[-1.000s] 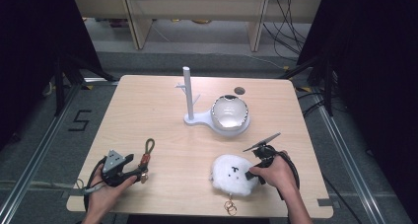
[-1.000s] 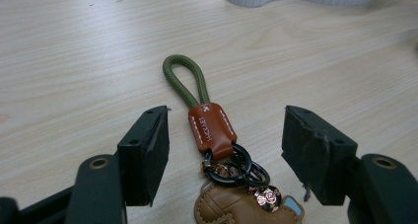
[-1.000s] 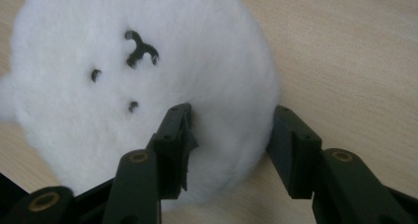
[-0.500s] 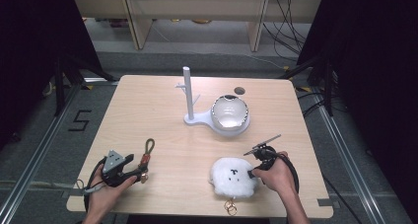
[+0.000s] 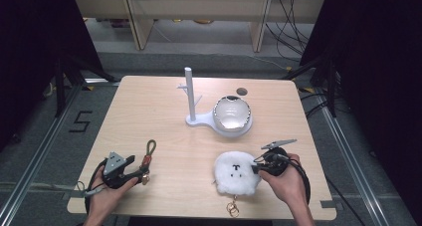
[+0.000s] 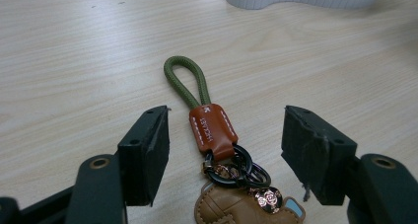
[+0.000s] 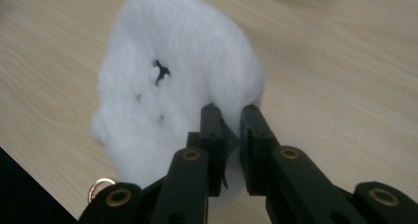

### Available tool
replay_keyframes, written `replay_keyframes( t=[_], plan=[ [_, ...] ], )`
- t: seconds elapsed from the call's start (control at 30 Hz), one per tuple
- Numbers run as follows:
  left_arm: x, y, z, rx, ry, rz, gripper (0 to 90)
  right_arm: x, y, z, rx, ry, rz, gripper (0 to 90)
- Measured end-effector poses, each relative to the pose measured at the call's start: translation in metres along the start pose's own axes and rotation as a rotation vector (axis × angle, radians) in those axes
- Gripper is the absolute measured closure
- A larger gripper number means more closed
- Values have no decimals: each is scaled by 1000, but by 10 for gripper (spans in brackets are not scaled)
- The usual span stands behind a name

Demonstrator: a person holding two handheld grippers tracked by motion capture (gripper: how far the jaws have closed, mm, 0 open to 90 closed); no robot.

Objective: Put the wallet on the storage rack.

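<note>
A white fluffy plush charm with a small black face lies near the table's front right. My right gripper is at its right edge; its jaws have just been closing and now pinch the fluff, right gripper shut on it. At the front left lies a keychain with a green rope loop and a brown leather tab. My left gripper rests on the table, open, its jaws either side of the tab without touching it.
A white stand with an upright post and a shiny bowl on its base sits mid-table. A dark round hole lies behind it. The plush's gold rings lie by the front edge of the wooden table.
My right gripper's jaws went from wide open to shut on the plush's right edge, and the hand rose a little. The left hand stayed put.
</note>
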State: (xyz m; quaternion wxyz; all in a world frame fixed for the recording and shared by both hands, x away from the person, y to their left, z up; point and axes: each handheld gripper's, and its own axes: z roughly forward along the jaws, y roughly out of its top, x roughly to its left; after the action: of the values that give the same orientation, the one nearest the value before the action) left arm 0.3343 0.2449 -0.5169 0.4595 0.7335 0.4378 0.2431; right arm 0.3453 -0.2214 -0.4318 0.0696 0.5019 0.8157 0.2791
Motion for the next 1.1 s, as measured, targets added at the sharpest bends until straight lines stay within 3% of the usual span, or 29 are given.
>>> replay_keyframes(
  t=[0.07,0.13,0.2,0.23,0.27,0.33,0.4,0.47,0.5,0.63,0.73,0.8,0.87,0.9,0.93,1.03,1.07,1.1],
  plan=[
    [0,0,0,-4,-1,-2,346,2,1,-7,-28,5,-25,830],
    [-1,0,-1,3,12,-3,346,6,1,-11,-82,-6,-9,831],
    [-1,0,-2,6,15,-13,346,7,4,-18,-83,-18,-16,832],
    [-1,0,-2,6,17,-13,346,8,4,-18,-129,-21,-18,832],
    [-1,0,-2,9,19,-13,346,5,6,-20,-141,-28,-60,832],
    [-1,0,-2,7,19,-13,346,8,7,-25,-155,-22,-25,833],
    [-1,0,-2,6,21,-14,346,7,10,-28,-180,-36,-39,833],
    [-1,0,-2,4,23,-18,346,9,12,-32,-199,-31,-15,833],
    [1,0,-1,-13,7,-11,346,9,13,-34,-215,-34,-20,834],
    [1,-1,-2,-13,13,-7,346,5,20,-41,-294,-41,-62,835],
    [1,-1,-1,-15,11,-16,346,7,25,-46,-316,-50,-28,835],
    [2,-1,-1,-15,9,-14,346,3,29,-49,-330,-56,-54,835],
    [2,-1,-2,-13,12,-12,345,4,32,-50,-336,-60,-30,835],
    [2,-1,-2,-13,12,-15,345,1,34,-51,-354,-66,-61,835],
    [1,-1,-3,1,29,-31,345,3,35,-52,-354,-60,-32,836],
    [1,-2,-3,1,26,-28,345,1,42,-56,-383,-68,-40,836],
    [2,-2,-1,-13,8,-12,345,2,44,-56,-383,-63,-23,836],
    [2,-2,-1,-10,10,-14,346,0,46,-56,-402,-58,-40,836]
  ],
)
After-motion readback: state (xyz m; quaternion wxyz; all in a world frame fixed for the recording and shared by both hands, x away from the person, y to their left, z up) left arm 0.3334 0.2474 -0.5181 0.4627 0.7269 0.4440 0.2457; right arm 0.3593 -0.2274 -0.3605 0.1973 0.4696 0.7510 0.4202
